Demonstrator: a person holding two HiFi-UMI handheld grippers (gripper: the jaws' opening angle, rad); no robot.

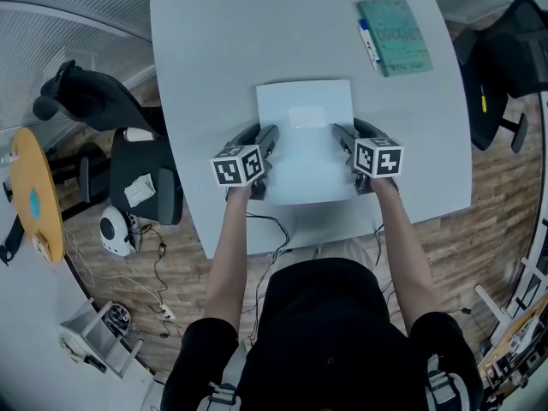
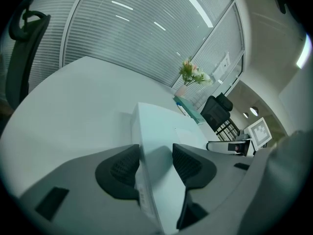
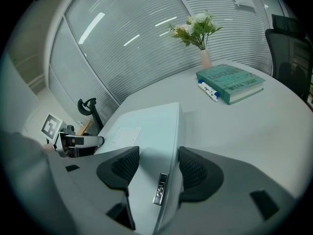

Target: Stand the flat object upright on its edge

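Note:
A flat white rectangular object (image 1: 305,135) lies on the pale grey table (image 1: 214,50), and I hold a gripper at each of its sides. My left gripper (image 1: 267,140) straddles the left edge (image 2: 155,166). One pad (image 2: 120,169) sits against the side face, while the other pad (image 2: 190,164) hangs over the shaded top face and shows no clear pressing. My right gripper (image 1: 344,137) straddles the right edge (image 3: 157,166). Here the object fills the whole gap between the pads (image 3: 195,173), and a small metal latch (image 3: 160,188) shows on its side.
A teal book (image 1: 395,36) with a blue-capped pen (image 1: 368,41) beside it lies at the far right of the table, next to a vase of flowers (image 3: 199,33). Black office chairs (image 1: 86,97) stand to the left and to the right (image 1: 505,67) of the table.

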